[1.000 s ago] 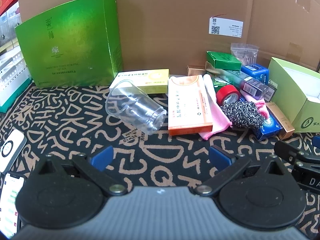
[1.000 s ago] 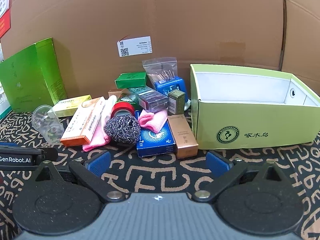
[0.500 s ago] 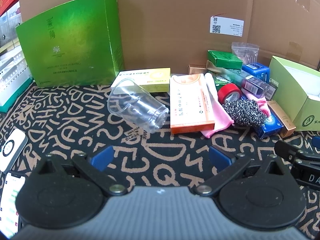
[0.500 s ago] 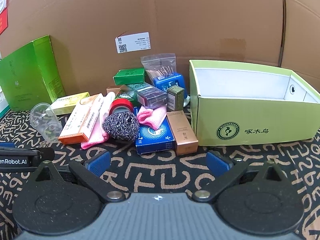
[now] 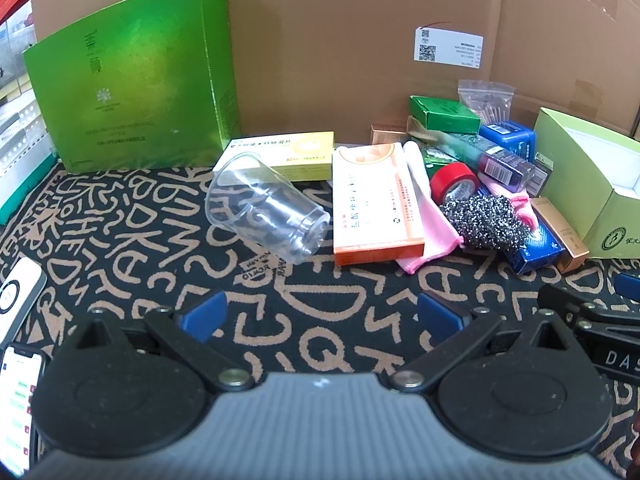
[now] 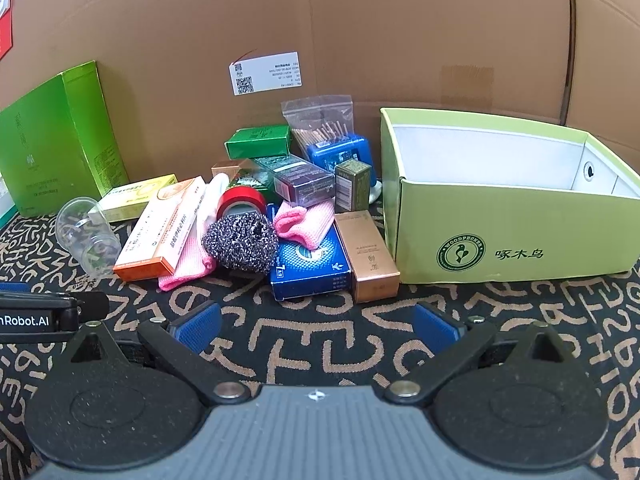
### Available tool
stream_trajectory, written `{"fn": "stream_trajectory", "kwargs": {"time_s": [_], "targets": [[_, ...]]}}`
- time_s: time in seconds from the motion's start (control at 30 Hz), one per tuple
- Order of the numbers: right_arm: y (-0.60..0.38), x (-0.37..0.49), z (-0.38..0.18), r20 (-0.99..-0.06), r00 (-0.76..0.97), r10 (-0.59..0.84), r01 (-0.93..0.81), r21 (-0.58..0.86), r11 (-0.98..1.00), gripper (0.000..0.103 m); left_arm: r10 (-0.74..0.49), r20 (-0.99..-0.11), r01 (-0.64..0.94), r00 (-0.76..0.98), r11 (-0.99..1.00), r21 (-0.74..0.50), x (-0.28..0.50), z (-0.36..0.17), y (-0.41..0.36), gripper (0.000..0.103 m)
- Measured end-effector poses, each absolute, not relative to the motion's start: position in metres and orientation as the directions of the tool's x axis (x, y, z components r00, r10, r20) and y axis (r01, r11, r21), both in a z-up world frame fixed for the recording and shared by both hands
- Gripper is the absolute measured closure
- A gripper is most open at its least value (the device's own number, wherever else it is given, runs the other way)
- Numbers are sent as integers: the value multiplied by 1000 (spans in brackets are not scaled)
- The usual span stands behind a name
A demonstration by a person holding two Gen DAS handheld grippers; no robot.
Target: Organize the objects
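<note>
Hand-held gripper (image 5: 322, 314) pair spread, one cup (image 5: 266, 208)

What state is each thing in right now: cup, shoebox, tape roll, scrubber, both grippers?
clear plastic cup: on its side, empty
light green open box: upright, lidless, looks empty
red tape roll: tilted against the pile
steel wool scrubber: resting on the pink cloth
left gripper: open, empty
right gripper: open, empty

Your left wrist view sits low over the patterned mat (image 5: 120, 240), facing the cardboard wall (image 5: 340, 40). Your right looks likewise from further right; both share the steel scourer (image 5: 486, 220) (image 6: 240, 242) pile nearby.
</note>
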State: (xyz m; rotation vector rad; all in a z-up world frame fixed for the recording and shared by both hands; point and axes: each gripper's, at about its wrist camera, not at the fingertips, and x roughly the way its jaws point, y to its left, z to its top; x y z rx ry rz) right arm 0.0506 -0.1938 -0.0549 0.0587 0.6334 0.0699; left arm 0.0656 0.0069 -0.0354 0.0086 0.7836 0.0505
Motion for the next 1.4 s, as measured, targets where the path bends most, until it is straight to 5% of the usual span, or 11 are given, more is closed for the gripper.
{"fn": "stream_trajectory", "kwargs": {"time_s": [0.73, 0.97, 1.03, 1.13, 1.33, 1.4], "targets": [[-185, 76, -71, -602, 781, 167, -128, 107, 986, 0, -68, -679, 37, 731, 998, -60, 78, -39, 37, 0], [-150, 101, -68, -536, 817, 215, -265, -16, 964, 1, -84, -667, 47, 740, 996, -73, 95, -32, 47, 0], [-138, 108, -69, -524, 824, 215, -292, -67, 954, 13, -65, -670, 16, 739, 997, -78, 102, -32, 53, 0], [-130, 113, -73, -527, 821, 217, -311, -95, 946, 45, -50, -667, -39, 743, 992, -117, 113, -30, 65, 0], [-145, 95, -65, -539, 795, 278, -324, 11, 946, 69, -30, -706, -134, 707, 975, -176, 144, -43, 79, 0], [-152, 84, -63, -553, 772, 313, -339, 59, 939, 70, -29, -722, -151, 692, 971, -184, 150, -50, 82, 9]]}}
